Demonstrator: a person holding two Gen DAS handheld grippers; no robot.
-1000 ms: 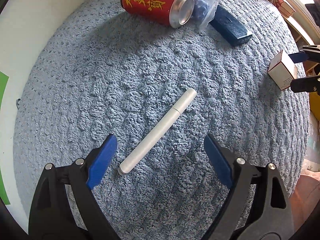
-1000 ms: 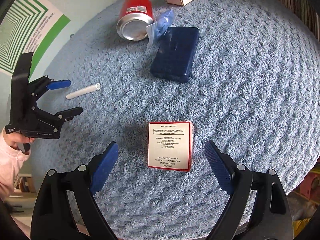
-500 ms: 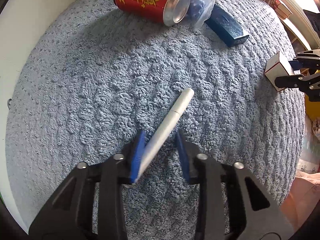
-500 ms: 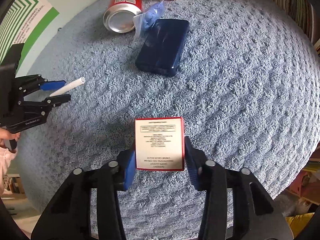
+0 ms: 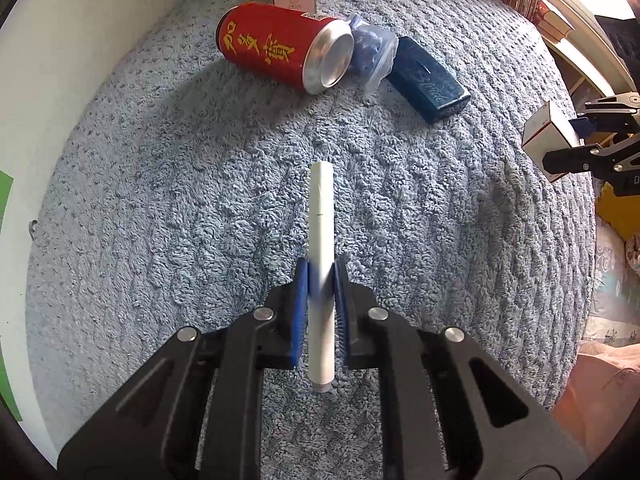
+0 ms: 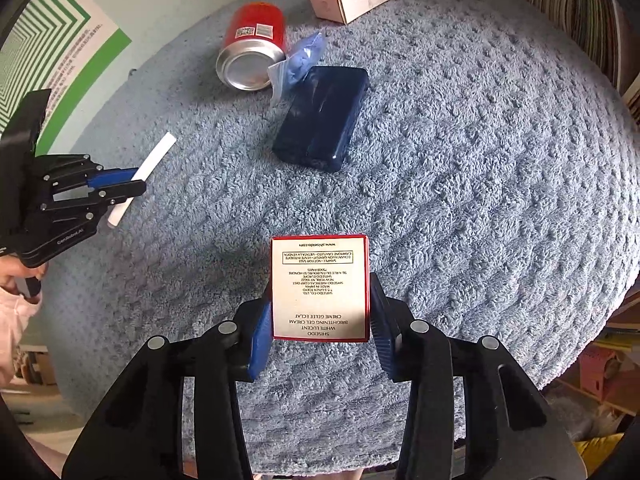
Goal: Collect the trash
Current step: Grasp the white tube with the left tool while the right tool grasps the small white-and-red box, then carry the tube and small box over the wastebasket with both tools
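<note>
left claw (image 5: 321,276) clamped on white tube (image 5: 321,216), lifted over the blue towel (image 5: 160,200). right claw (image 6: 318,312) grips small box (image 6: 319,288). risk: the smooth tube, pinched near one end, could pivot or slide out.

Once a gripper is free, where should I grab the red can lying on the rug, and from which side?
Take the red can across the middle of its round body, coming straight down from above. It lies on its side on the blue rug, so the curved wall is exposed. Avoid the open silver end: the plastic bag sits against it, with the dark blue case just beyond.
</note>
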